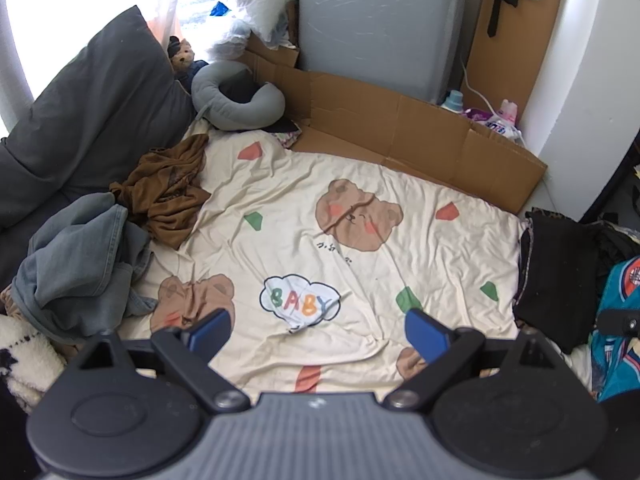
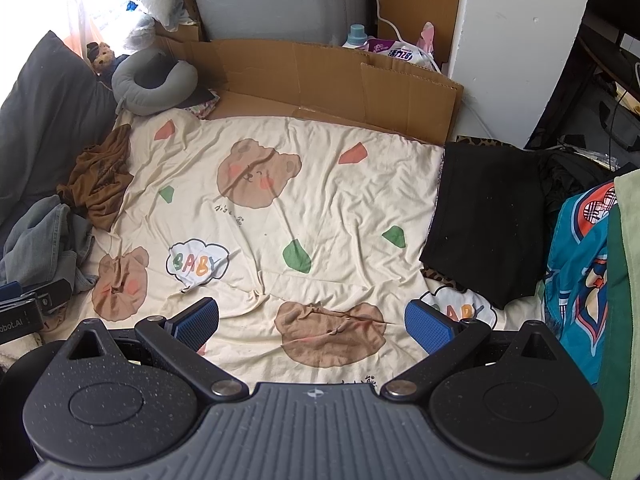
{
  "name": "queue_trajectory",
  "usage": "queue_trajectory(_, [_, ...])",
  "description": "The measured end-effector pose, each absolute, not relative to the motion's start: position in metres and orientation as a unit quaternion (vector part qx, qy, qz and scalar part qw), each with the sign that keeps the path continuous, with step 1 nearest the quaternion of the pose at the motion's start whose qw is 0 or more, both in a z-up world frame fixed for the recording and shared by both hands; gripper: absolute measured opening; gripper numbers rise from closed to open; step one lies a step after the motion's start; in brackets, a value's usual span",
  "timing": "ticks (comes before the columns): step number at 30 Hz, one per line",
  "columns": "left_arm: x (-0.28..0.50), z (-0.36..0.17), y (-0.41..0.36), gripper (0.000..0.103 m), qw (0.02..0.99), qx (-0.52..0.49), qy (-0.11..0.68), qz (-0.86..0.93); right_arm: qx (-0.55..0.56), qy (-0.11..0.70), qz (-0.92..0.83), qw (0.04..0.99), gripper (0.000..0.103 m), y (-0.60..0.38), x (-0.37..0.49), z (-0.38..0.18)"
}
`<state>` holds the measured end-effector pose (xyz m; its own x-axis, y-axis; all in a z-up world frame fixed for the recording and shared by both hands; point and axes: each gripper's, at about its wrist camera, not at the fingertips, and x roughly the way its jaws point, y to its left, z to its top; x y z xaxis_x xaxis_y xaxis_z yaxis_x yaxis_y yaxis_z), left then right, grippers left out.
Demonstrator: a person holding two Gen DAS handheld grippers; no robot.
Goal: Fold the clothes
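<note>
Crumpled brown garment (image 1: 168, 188) and grey-blue jeans (image 1: 80, 256) heaped at the cream bear-print sheet's (image 1: 304, 184) left edge; folded black garment (image 2: 484, 220) lies flat at its right. Left gripper (image 1: 318, 334) and right gripper (image 2: 312, 326) hover above the sheet's near end, jaws spread, empty.

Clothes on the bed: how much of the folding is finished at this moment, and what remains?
Done: a black garment lies flat and squared off at the right edge of the bear-print sheet, looking folded. In hand: nothing; the left gripper and right gripper are both open and empty over the sheet. Left: the brown garment and the grey-blue jeans, crumpled at the left.
</note>
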<state>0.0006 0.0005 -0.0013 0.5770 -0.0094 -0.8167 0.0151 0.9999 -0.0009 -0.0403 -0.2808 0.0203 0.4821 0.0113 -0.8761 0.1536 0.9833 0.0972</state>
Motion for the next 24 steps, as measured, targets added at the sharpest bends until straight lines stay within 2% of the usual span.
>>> queue_trajectory(24, [0.0021,-0.0006,0.0065,0.095,0.888,0.000,0.459,-0.013,0.089,0.507,-0.039,0.856,0.102,-0.2846,-0.0380,0.0211])
